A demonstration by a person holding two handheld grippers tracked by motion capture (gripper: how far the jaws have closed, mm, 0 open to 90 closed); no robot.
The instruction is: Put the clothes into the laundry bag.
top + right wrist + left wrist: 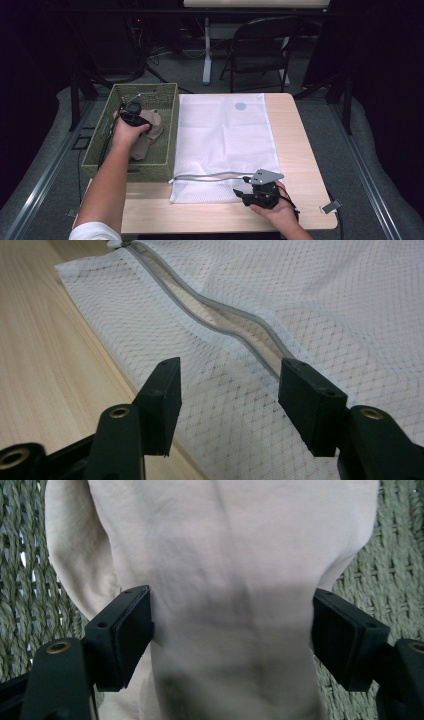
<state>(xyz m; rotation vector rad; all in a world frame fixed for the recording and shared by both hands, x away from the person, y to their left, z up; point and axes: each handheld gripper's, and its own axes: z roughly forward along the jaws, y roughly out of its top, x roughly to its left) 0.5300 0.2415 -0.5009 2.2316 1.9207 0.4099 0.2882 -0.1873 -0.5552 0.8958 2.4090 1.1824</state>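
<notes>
In the high view, the basket (167, 131) stands at the left middle of the frame, on the left edge of the tabletop (300, 150), and a beige cloth (150, 135) lies inside it. The left hand-held gripper (131, 111) is down in the basket, on the cloth, with the left forearm reaching up from the bottom left of the frame. This view does not let me see its jaws. The left gripper view shows them: they are wide apart, one on each side of a fold of the cloth (230, 580), close to it but not pressing it, with the woven basket wall (390, 570) behind.

The white mesh bag (222, 135) lies flat in the centre of the high view, just beside the basket. The right hand-held gripper (250, 192) rests at the bag's near edge, in the lower right of the frame, the hand behind it. The right gripper view adds the detail: the jaws stand open and empty above the mesh (320, 300), and the grey zipper (220, 315) runs diagonally from the upper left and is partly open.
</notes>
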